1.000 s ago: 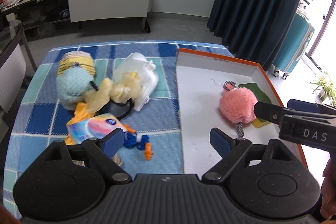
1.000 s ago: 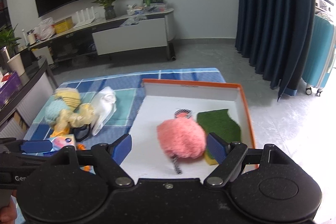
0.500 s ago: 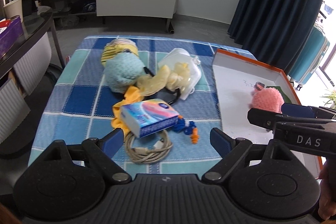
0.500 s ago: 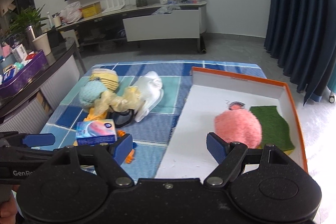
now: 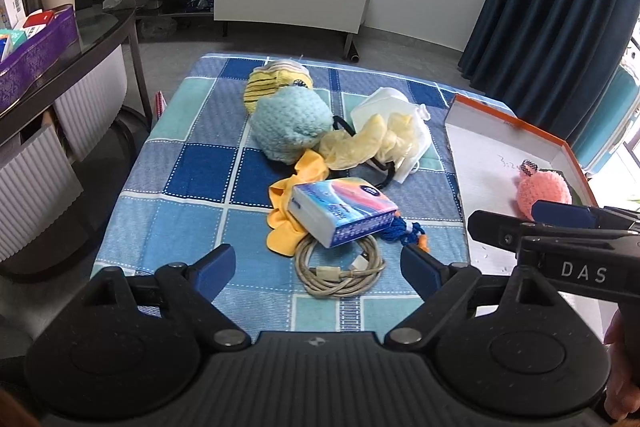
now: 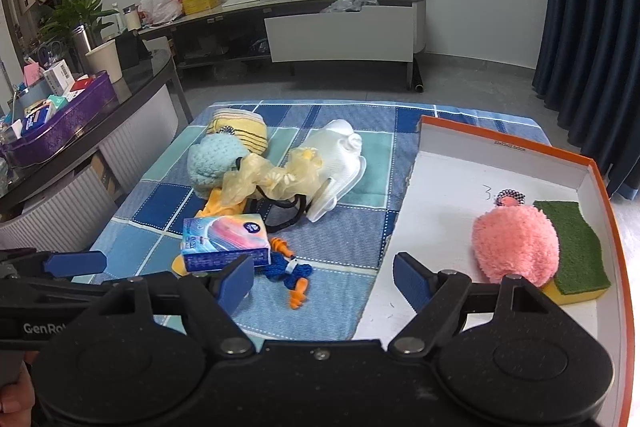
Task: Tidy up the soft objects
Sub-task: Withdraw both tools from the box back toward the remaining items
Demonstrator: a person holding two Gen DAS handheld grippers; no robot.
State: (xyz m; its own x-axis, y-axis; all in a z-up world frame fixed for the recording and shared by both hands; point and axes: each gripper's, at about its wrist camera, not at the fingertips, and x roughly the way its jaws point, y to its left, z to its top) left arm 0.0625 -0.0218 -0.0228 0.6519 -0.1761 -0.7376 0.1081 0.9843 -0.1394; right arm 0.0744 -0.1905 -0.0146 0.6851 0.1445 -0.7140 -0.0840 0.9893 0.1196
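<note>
Both views have been swung leftward off the box onto the pile. Left wrist: left gripper point(image 5: 316, 269) is spread, empty, above coiled cable point(image 5: 340, 269); tissue pack point(image 5: 344, 211) at 12 o'clock. Right wrist: right gripper point(image 6: 324, 277) is spread, empty; pink plush point(image 6: 516, 243) sits in orange-rimmed box point(image 6: 600, 187) at 2 o'clock, beside sponge point(image 6: 576, 247).

The tablecloth point(image 5: 192, 171) is checked in dark blue, pale blue and teal. On it lie a light-blue plush point(image 5: 292, 125), a yellow striped plush point(image 5: 272, 83) and a blue-pink tissue pack point(image 5: 344, 211). Right of the cloth, an orange-rimmed white tray point(image 6: 440, 195) holds a pink plush point(image 6: 516, 243) and a green-yellow sponge point(image 6: 576, 247).
</note>
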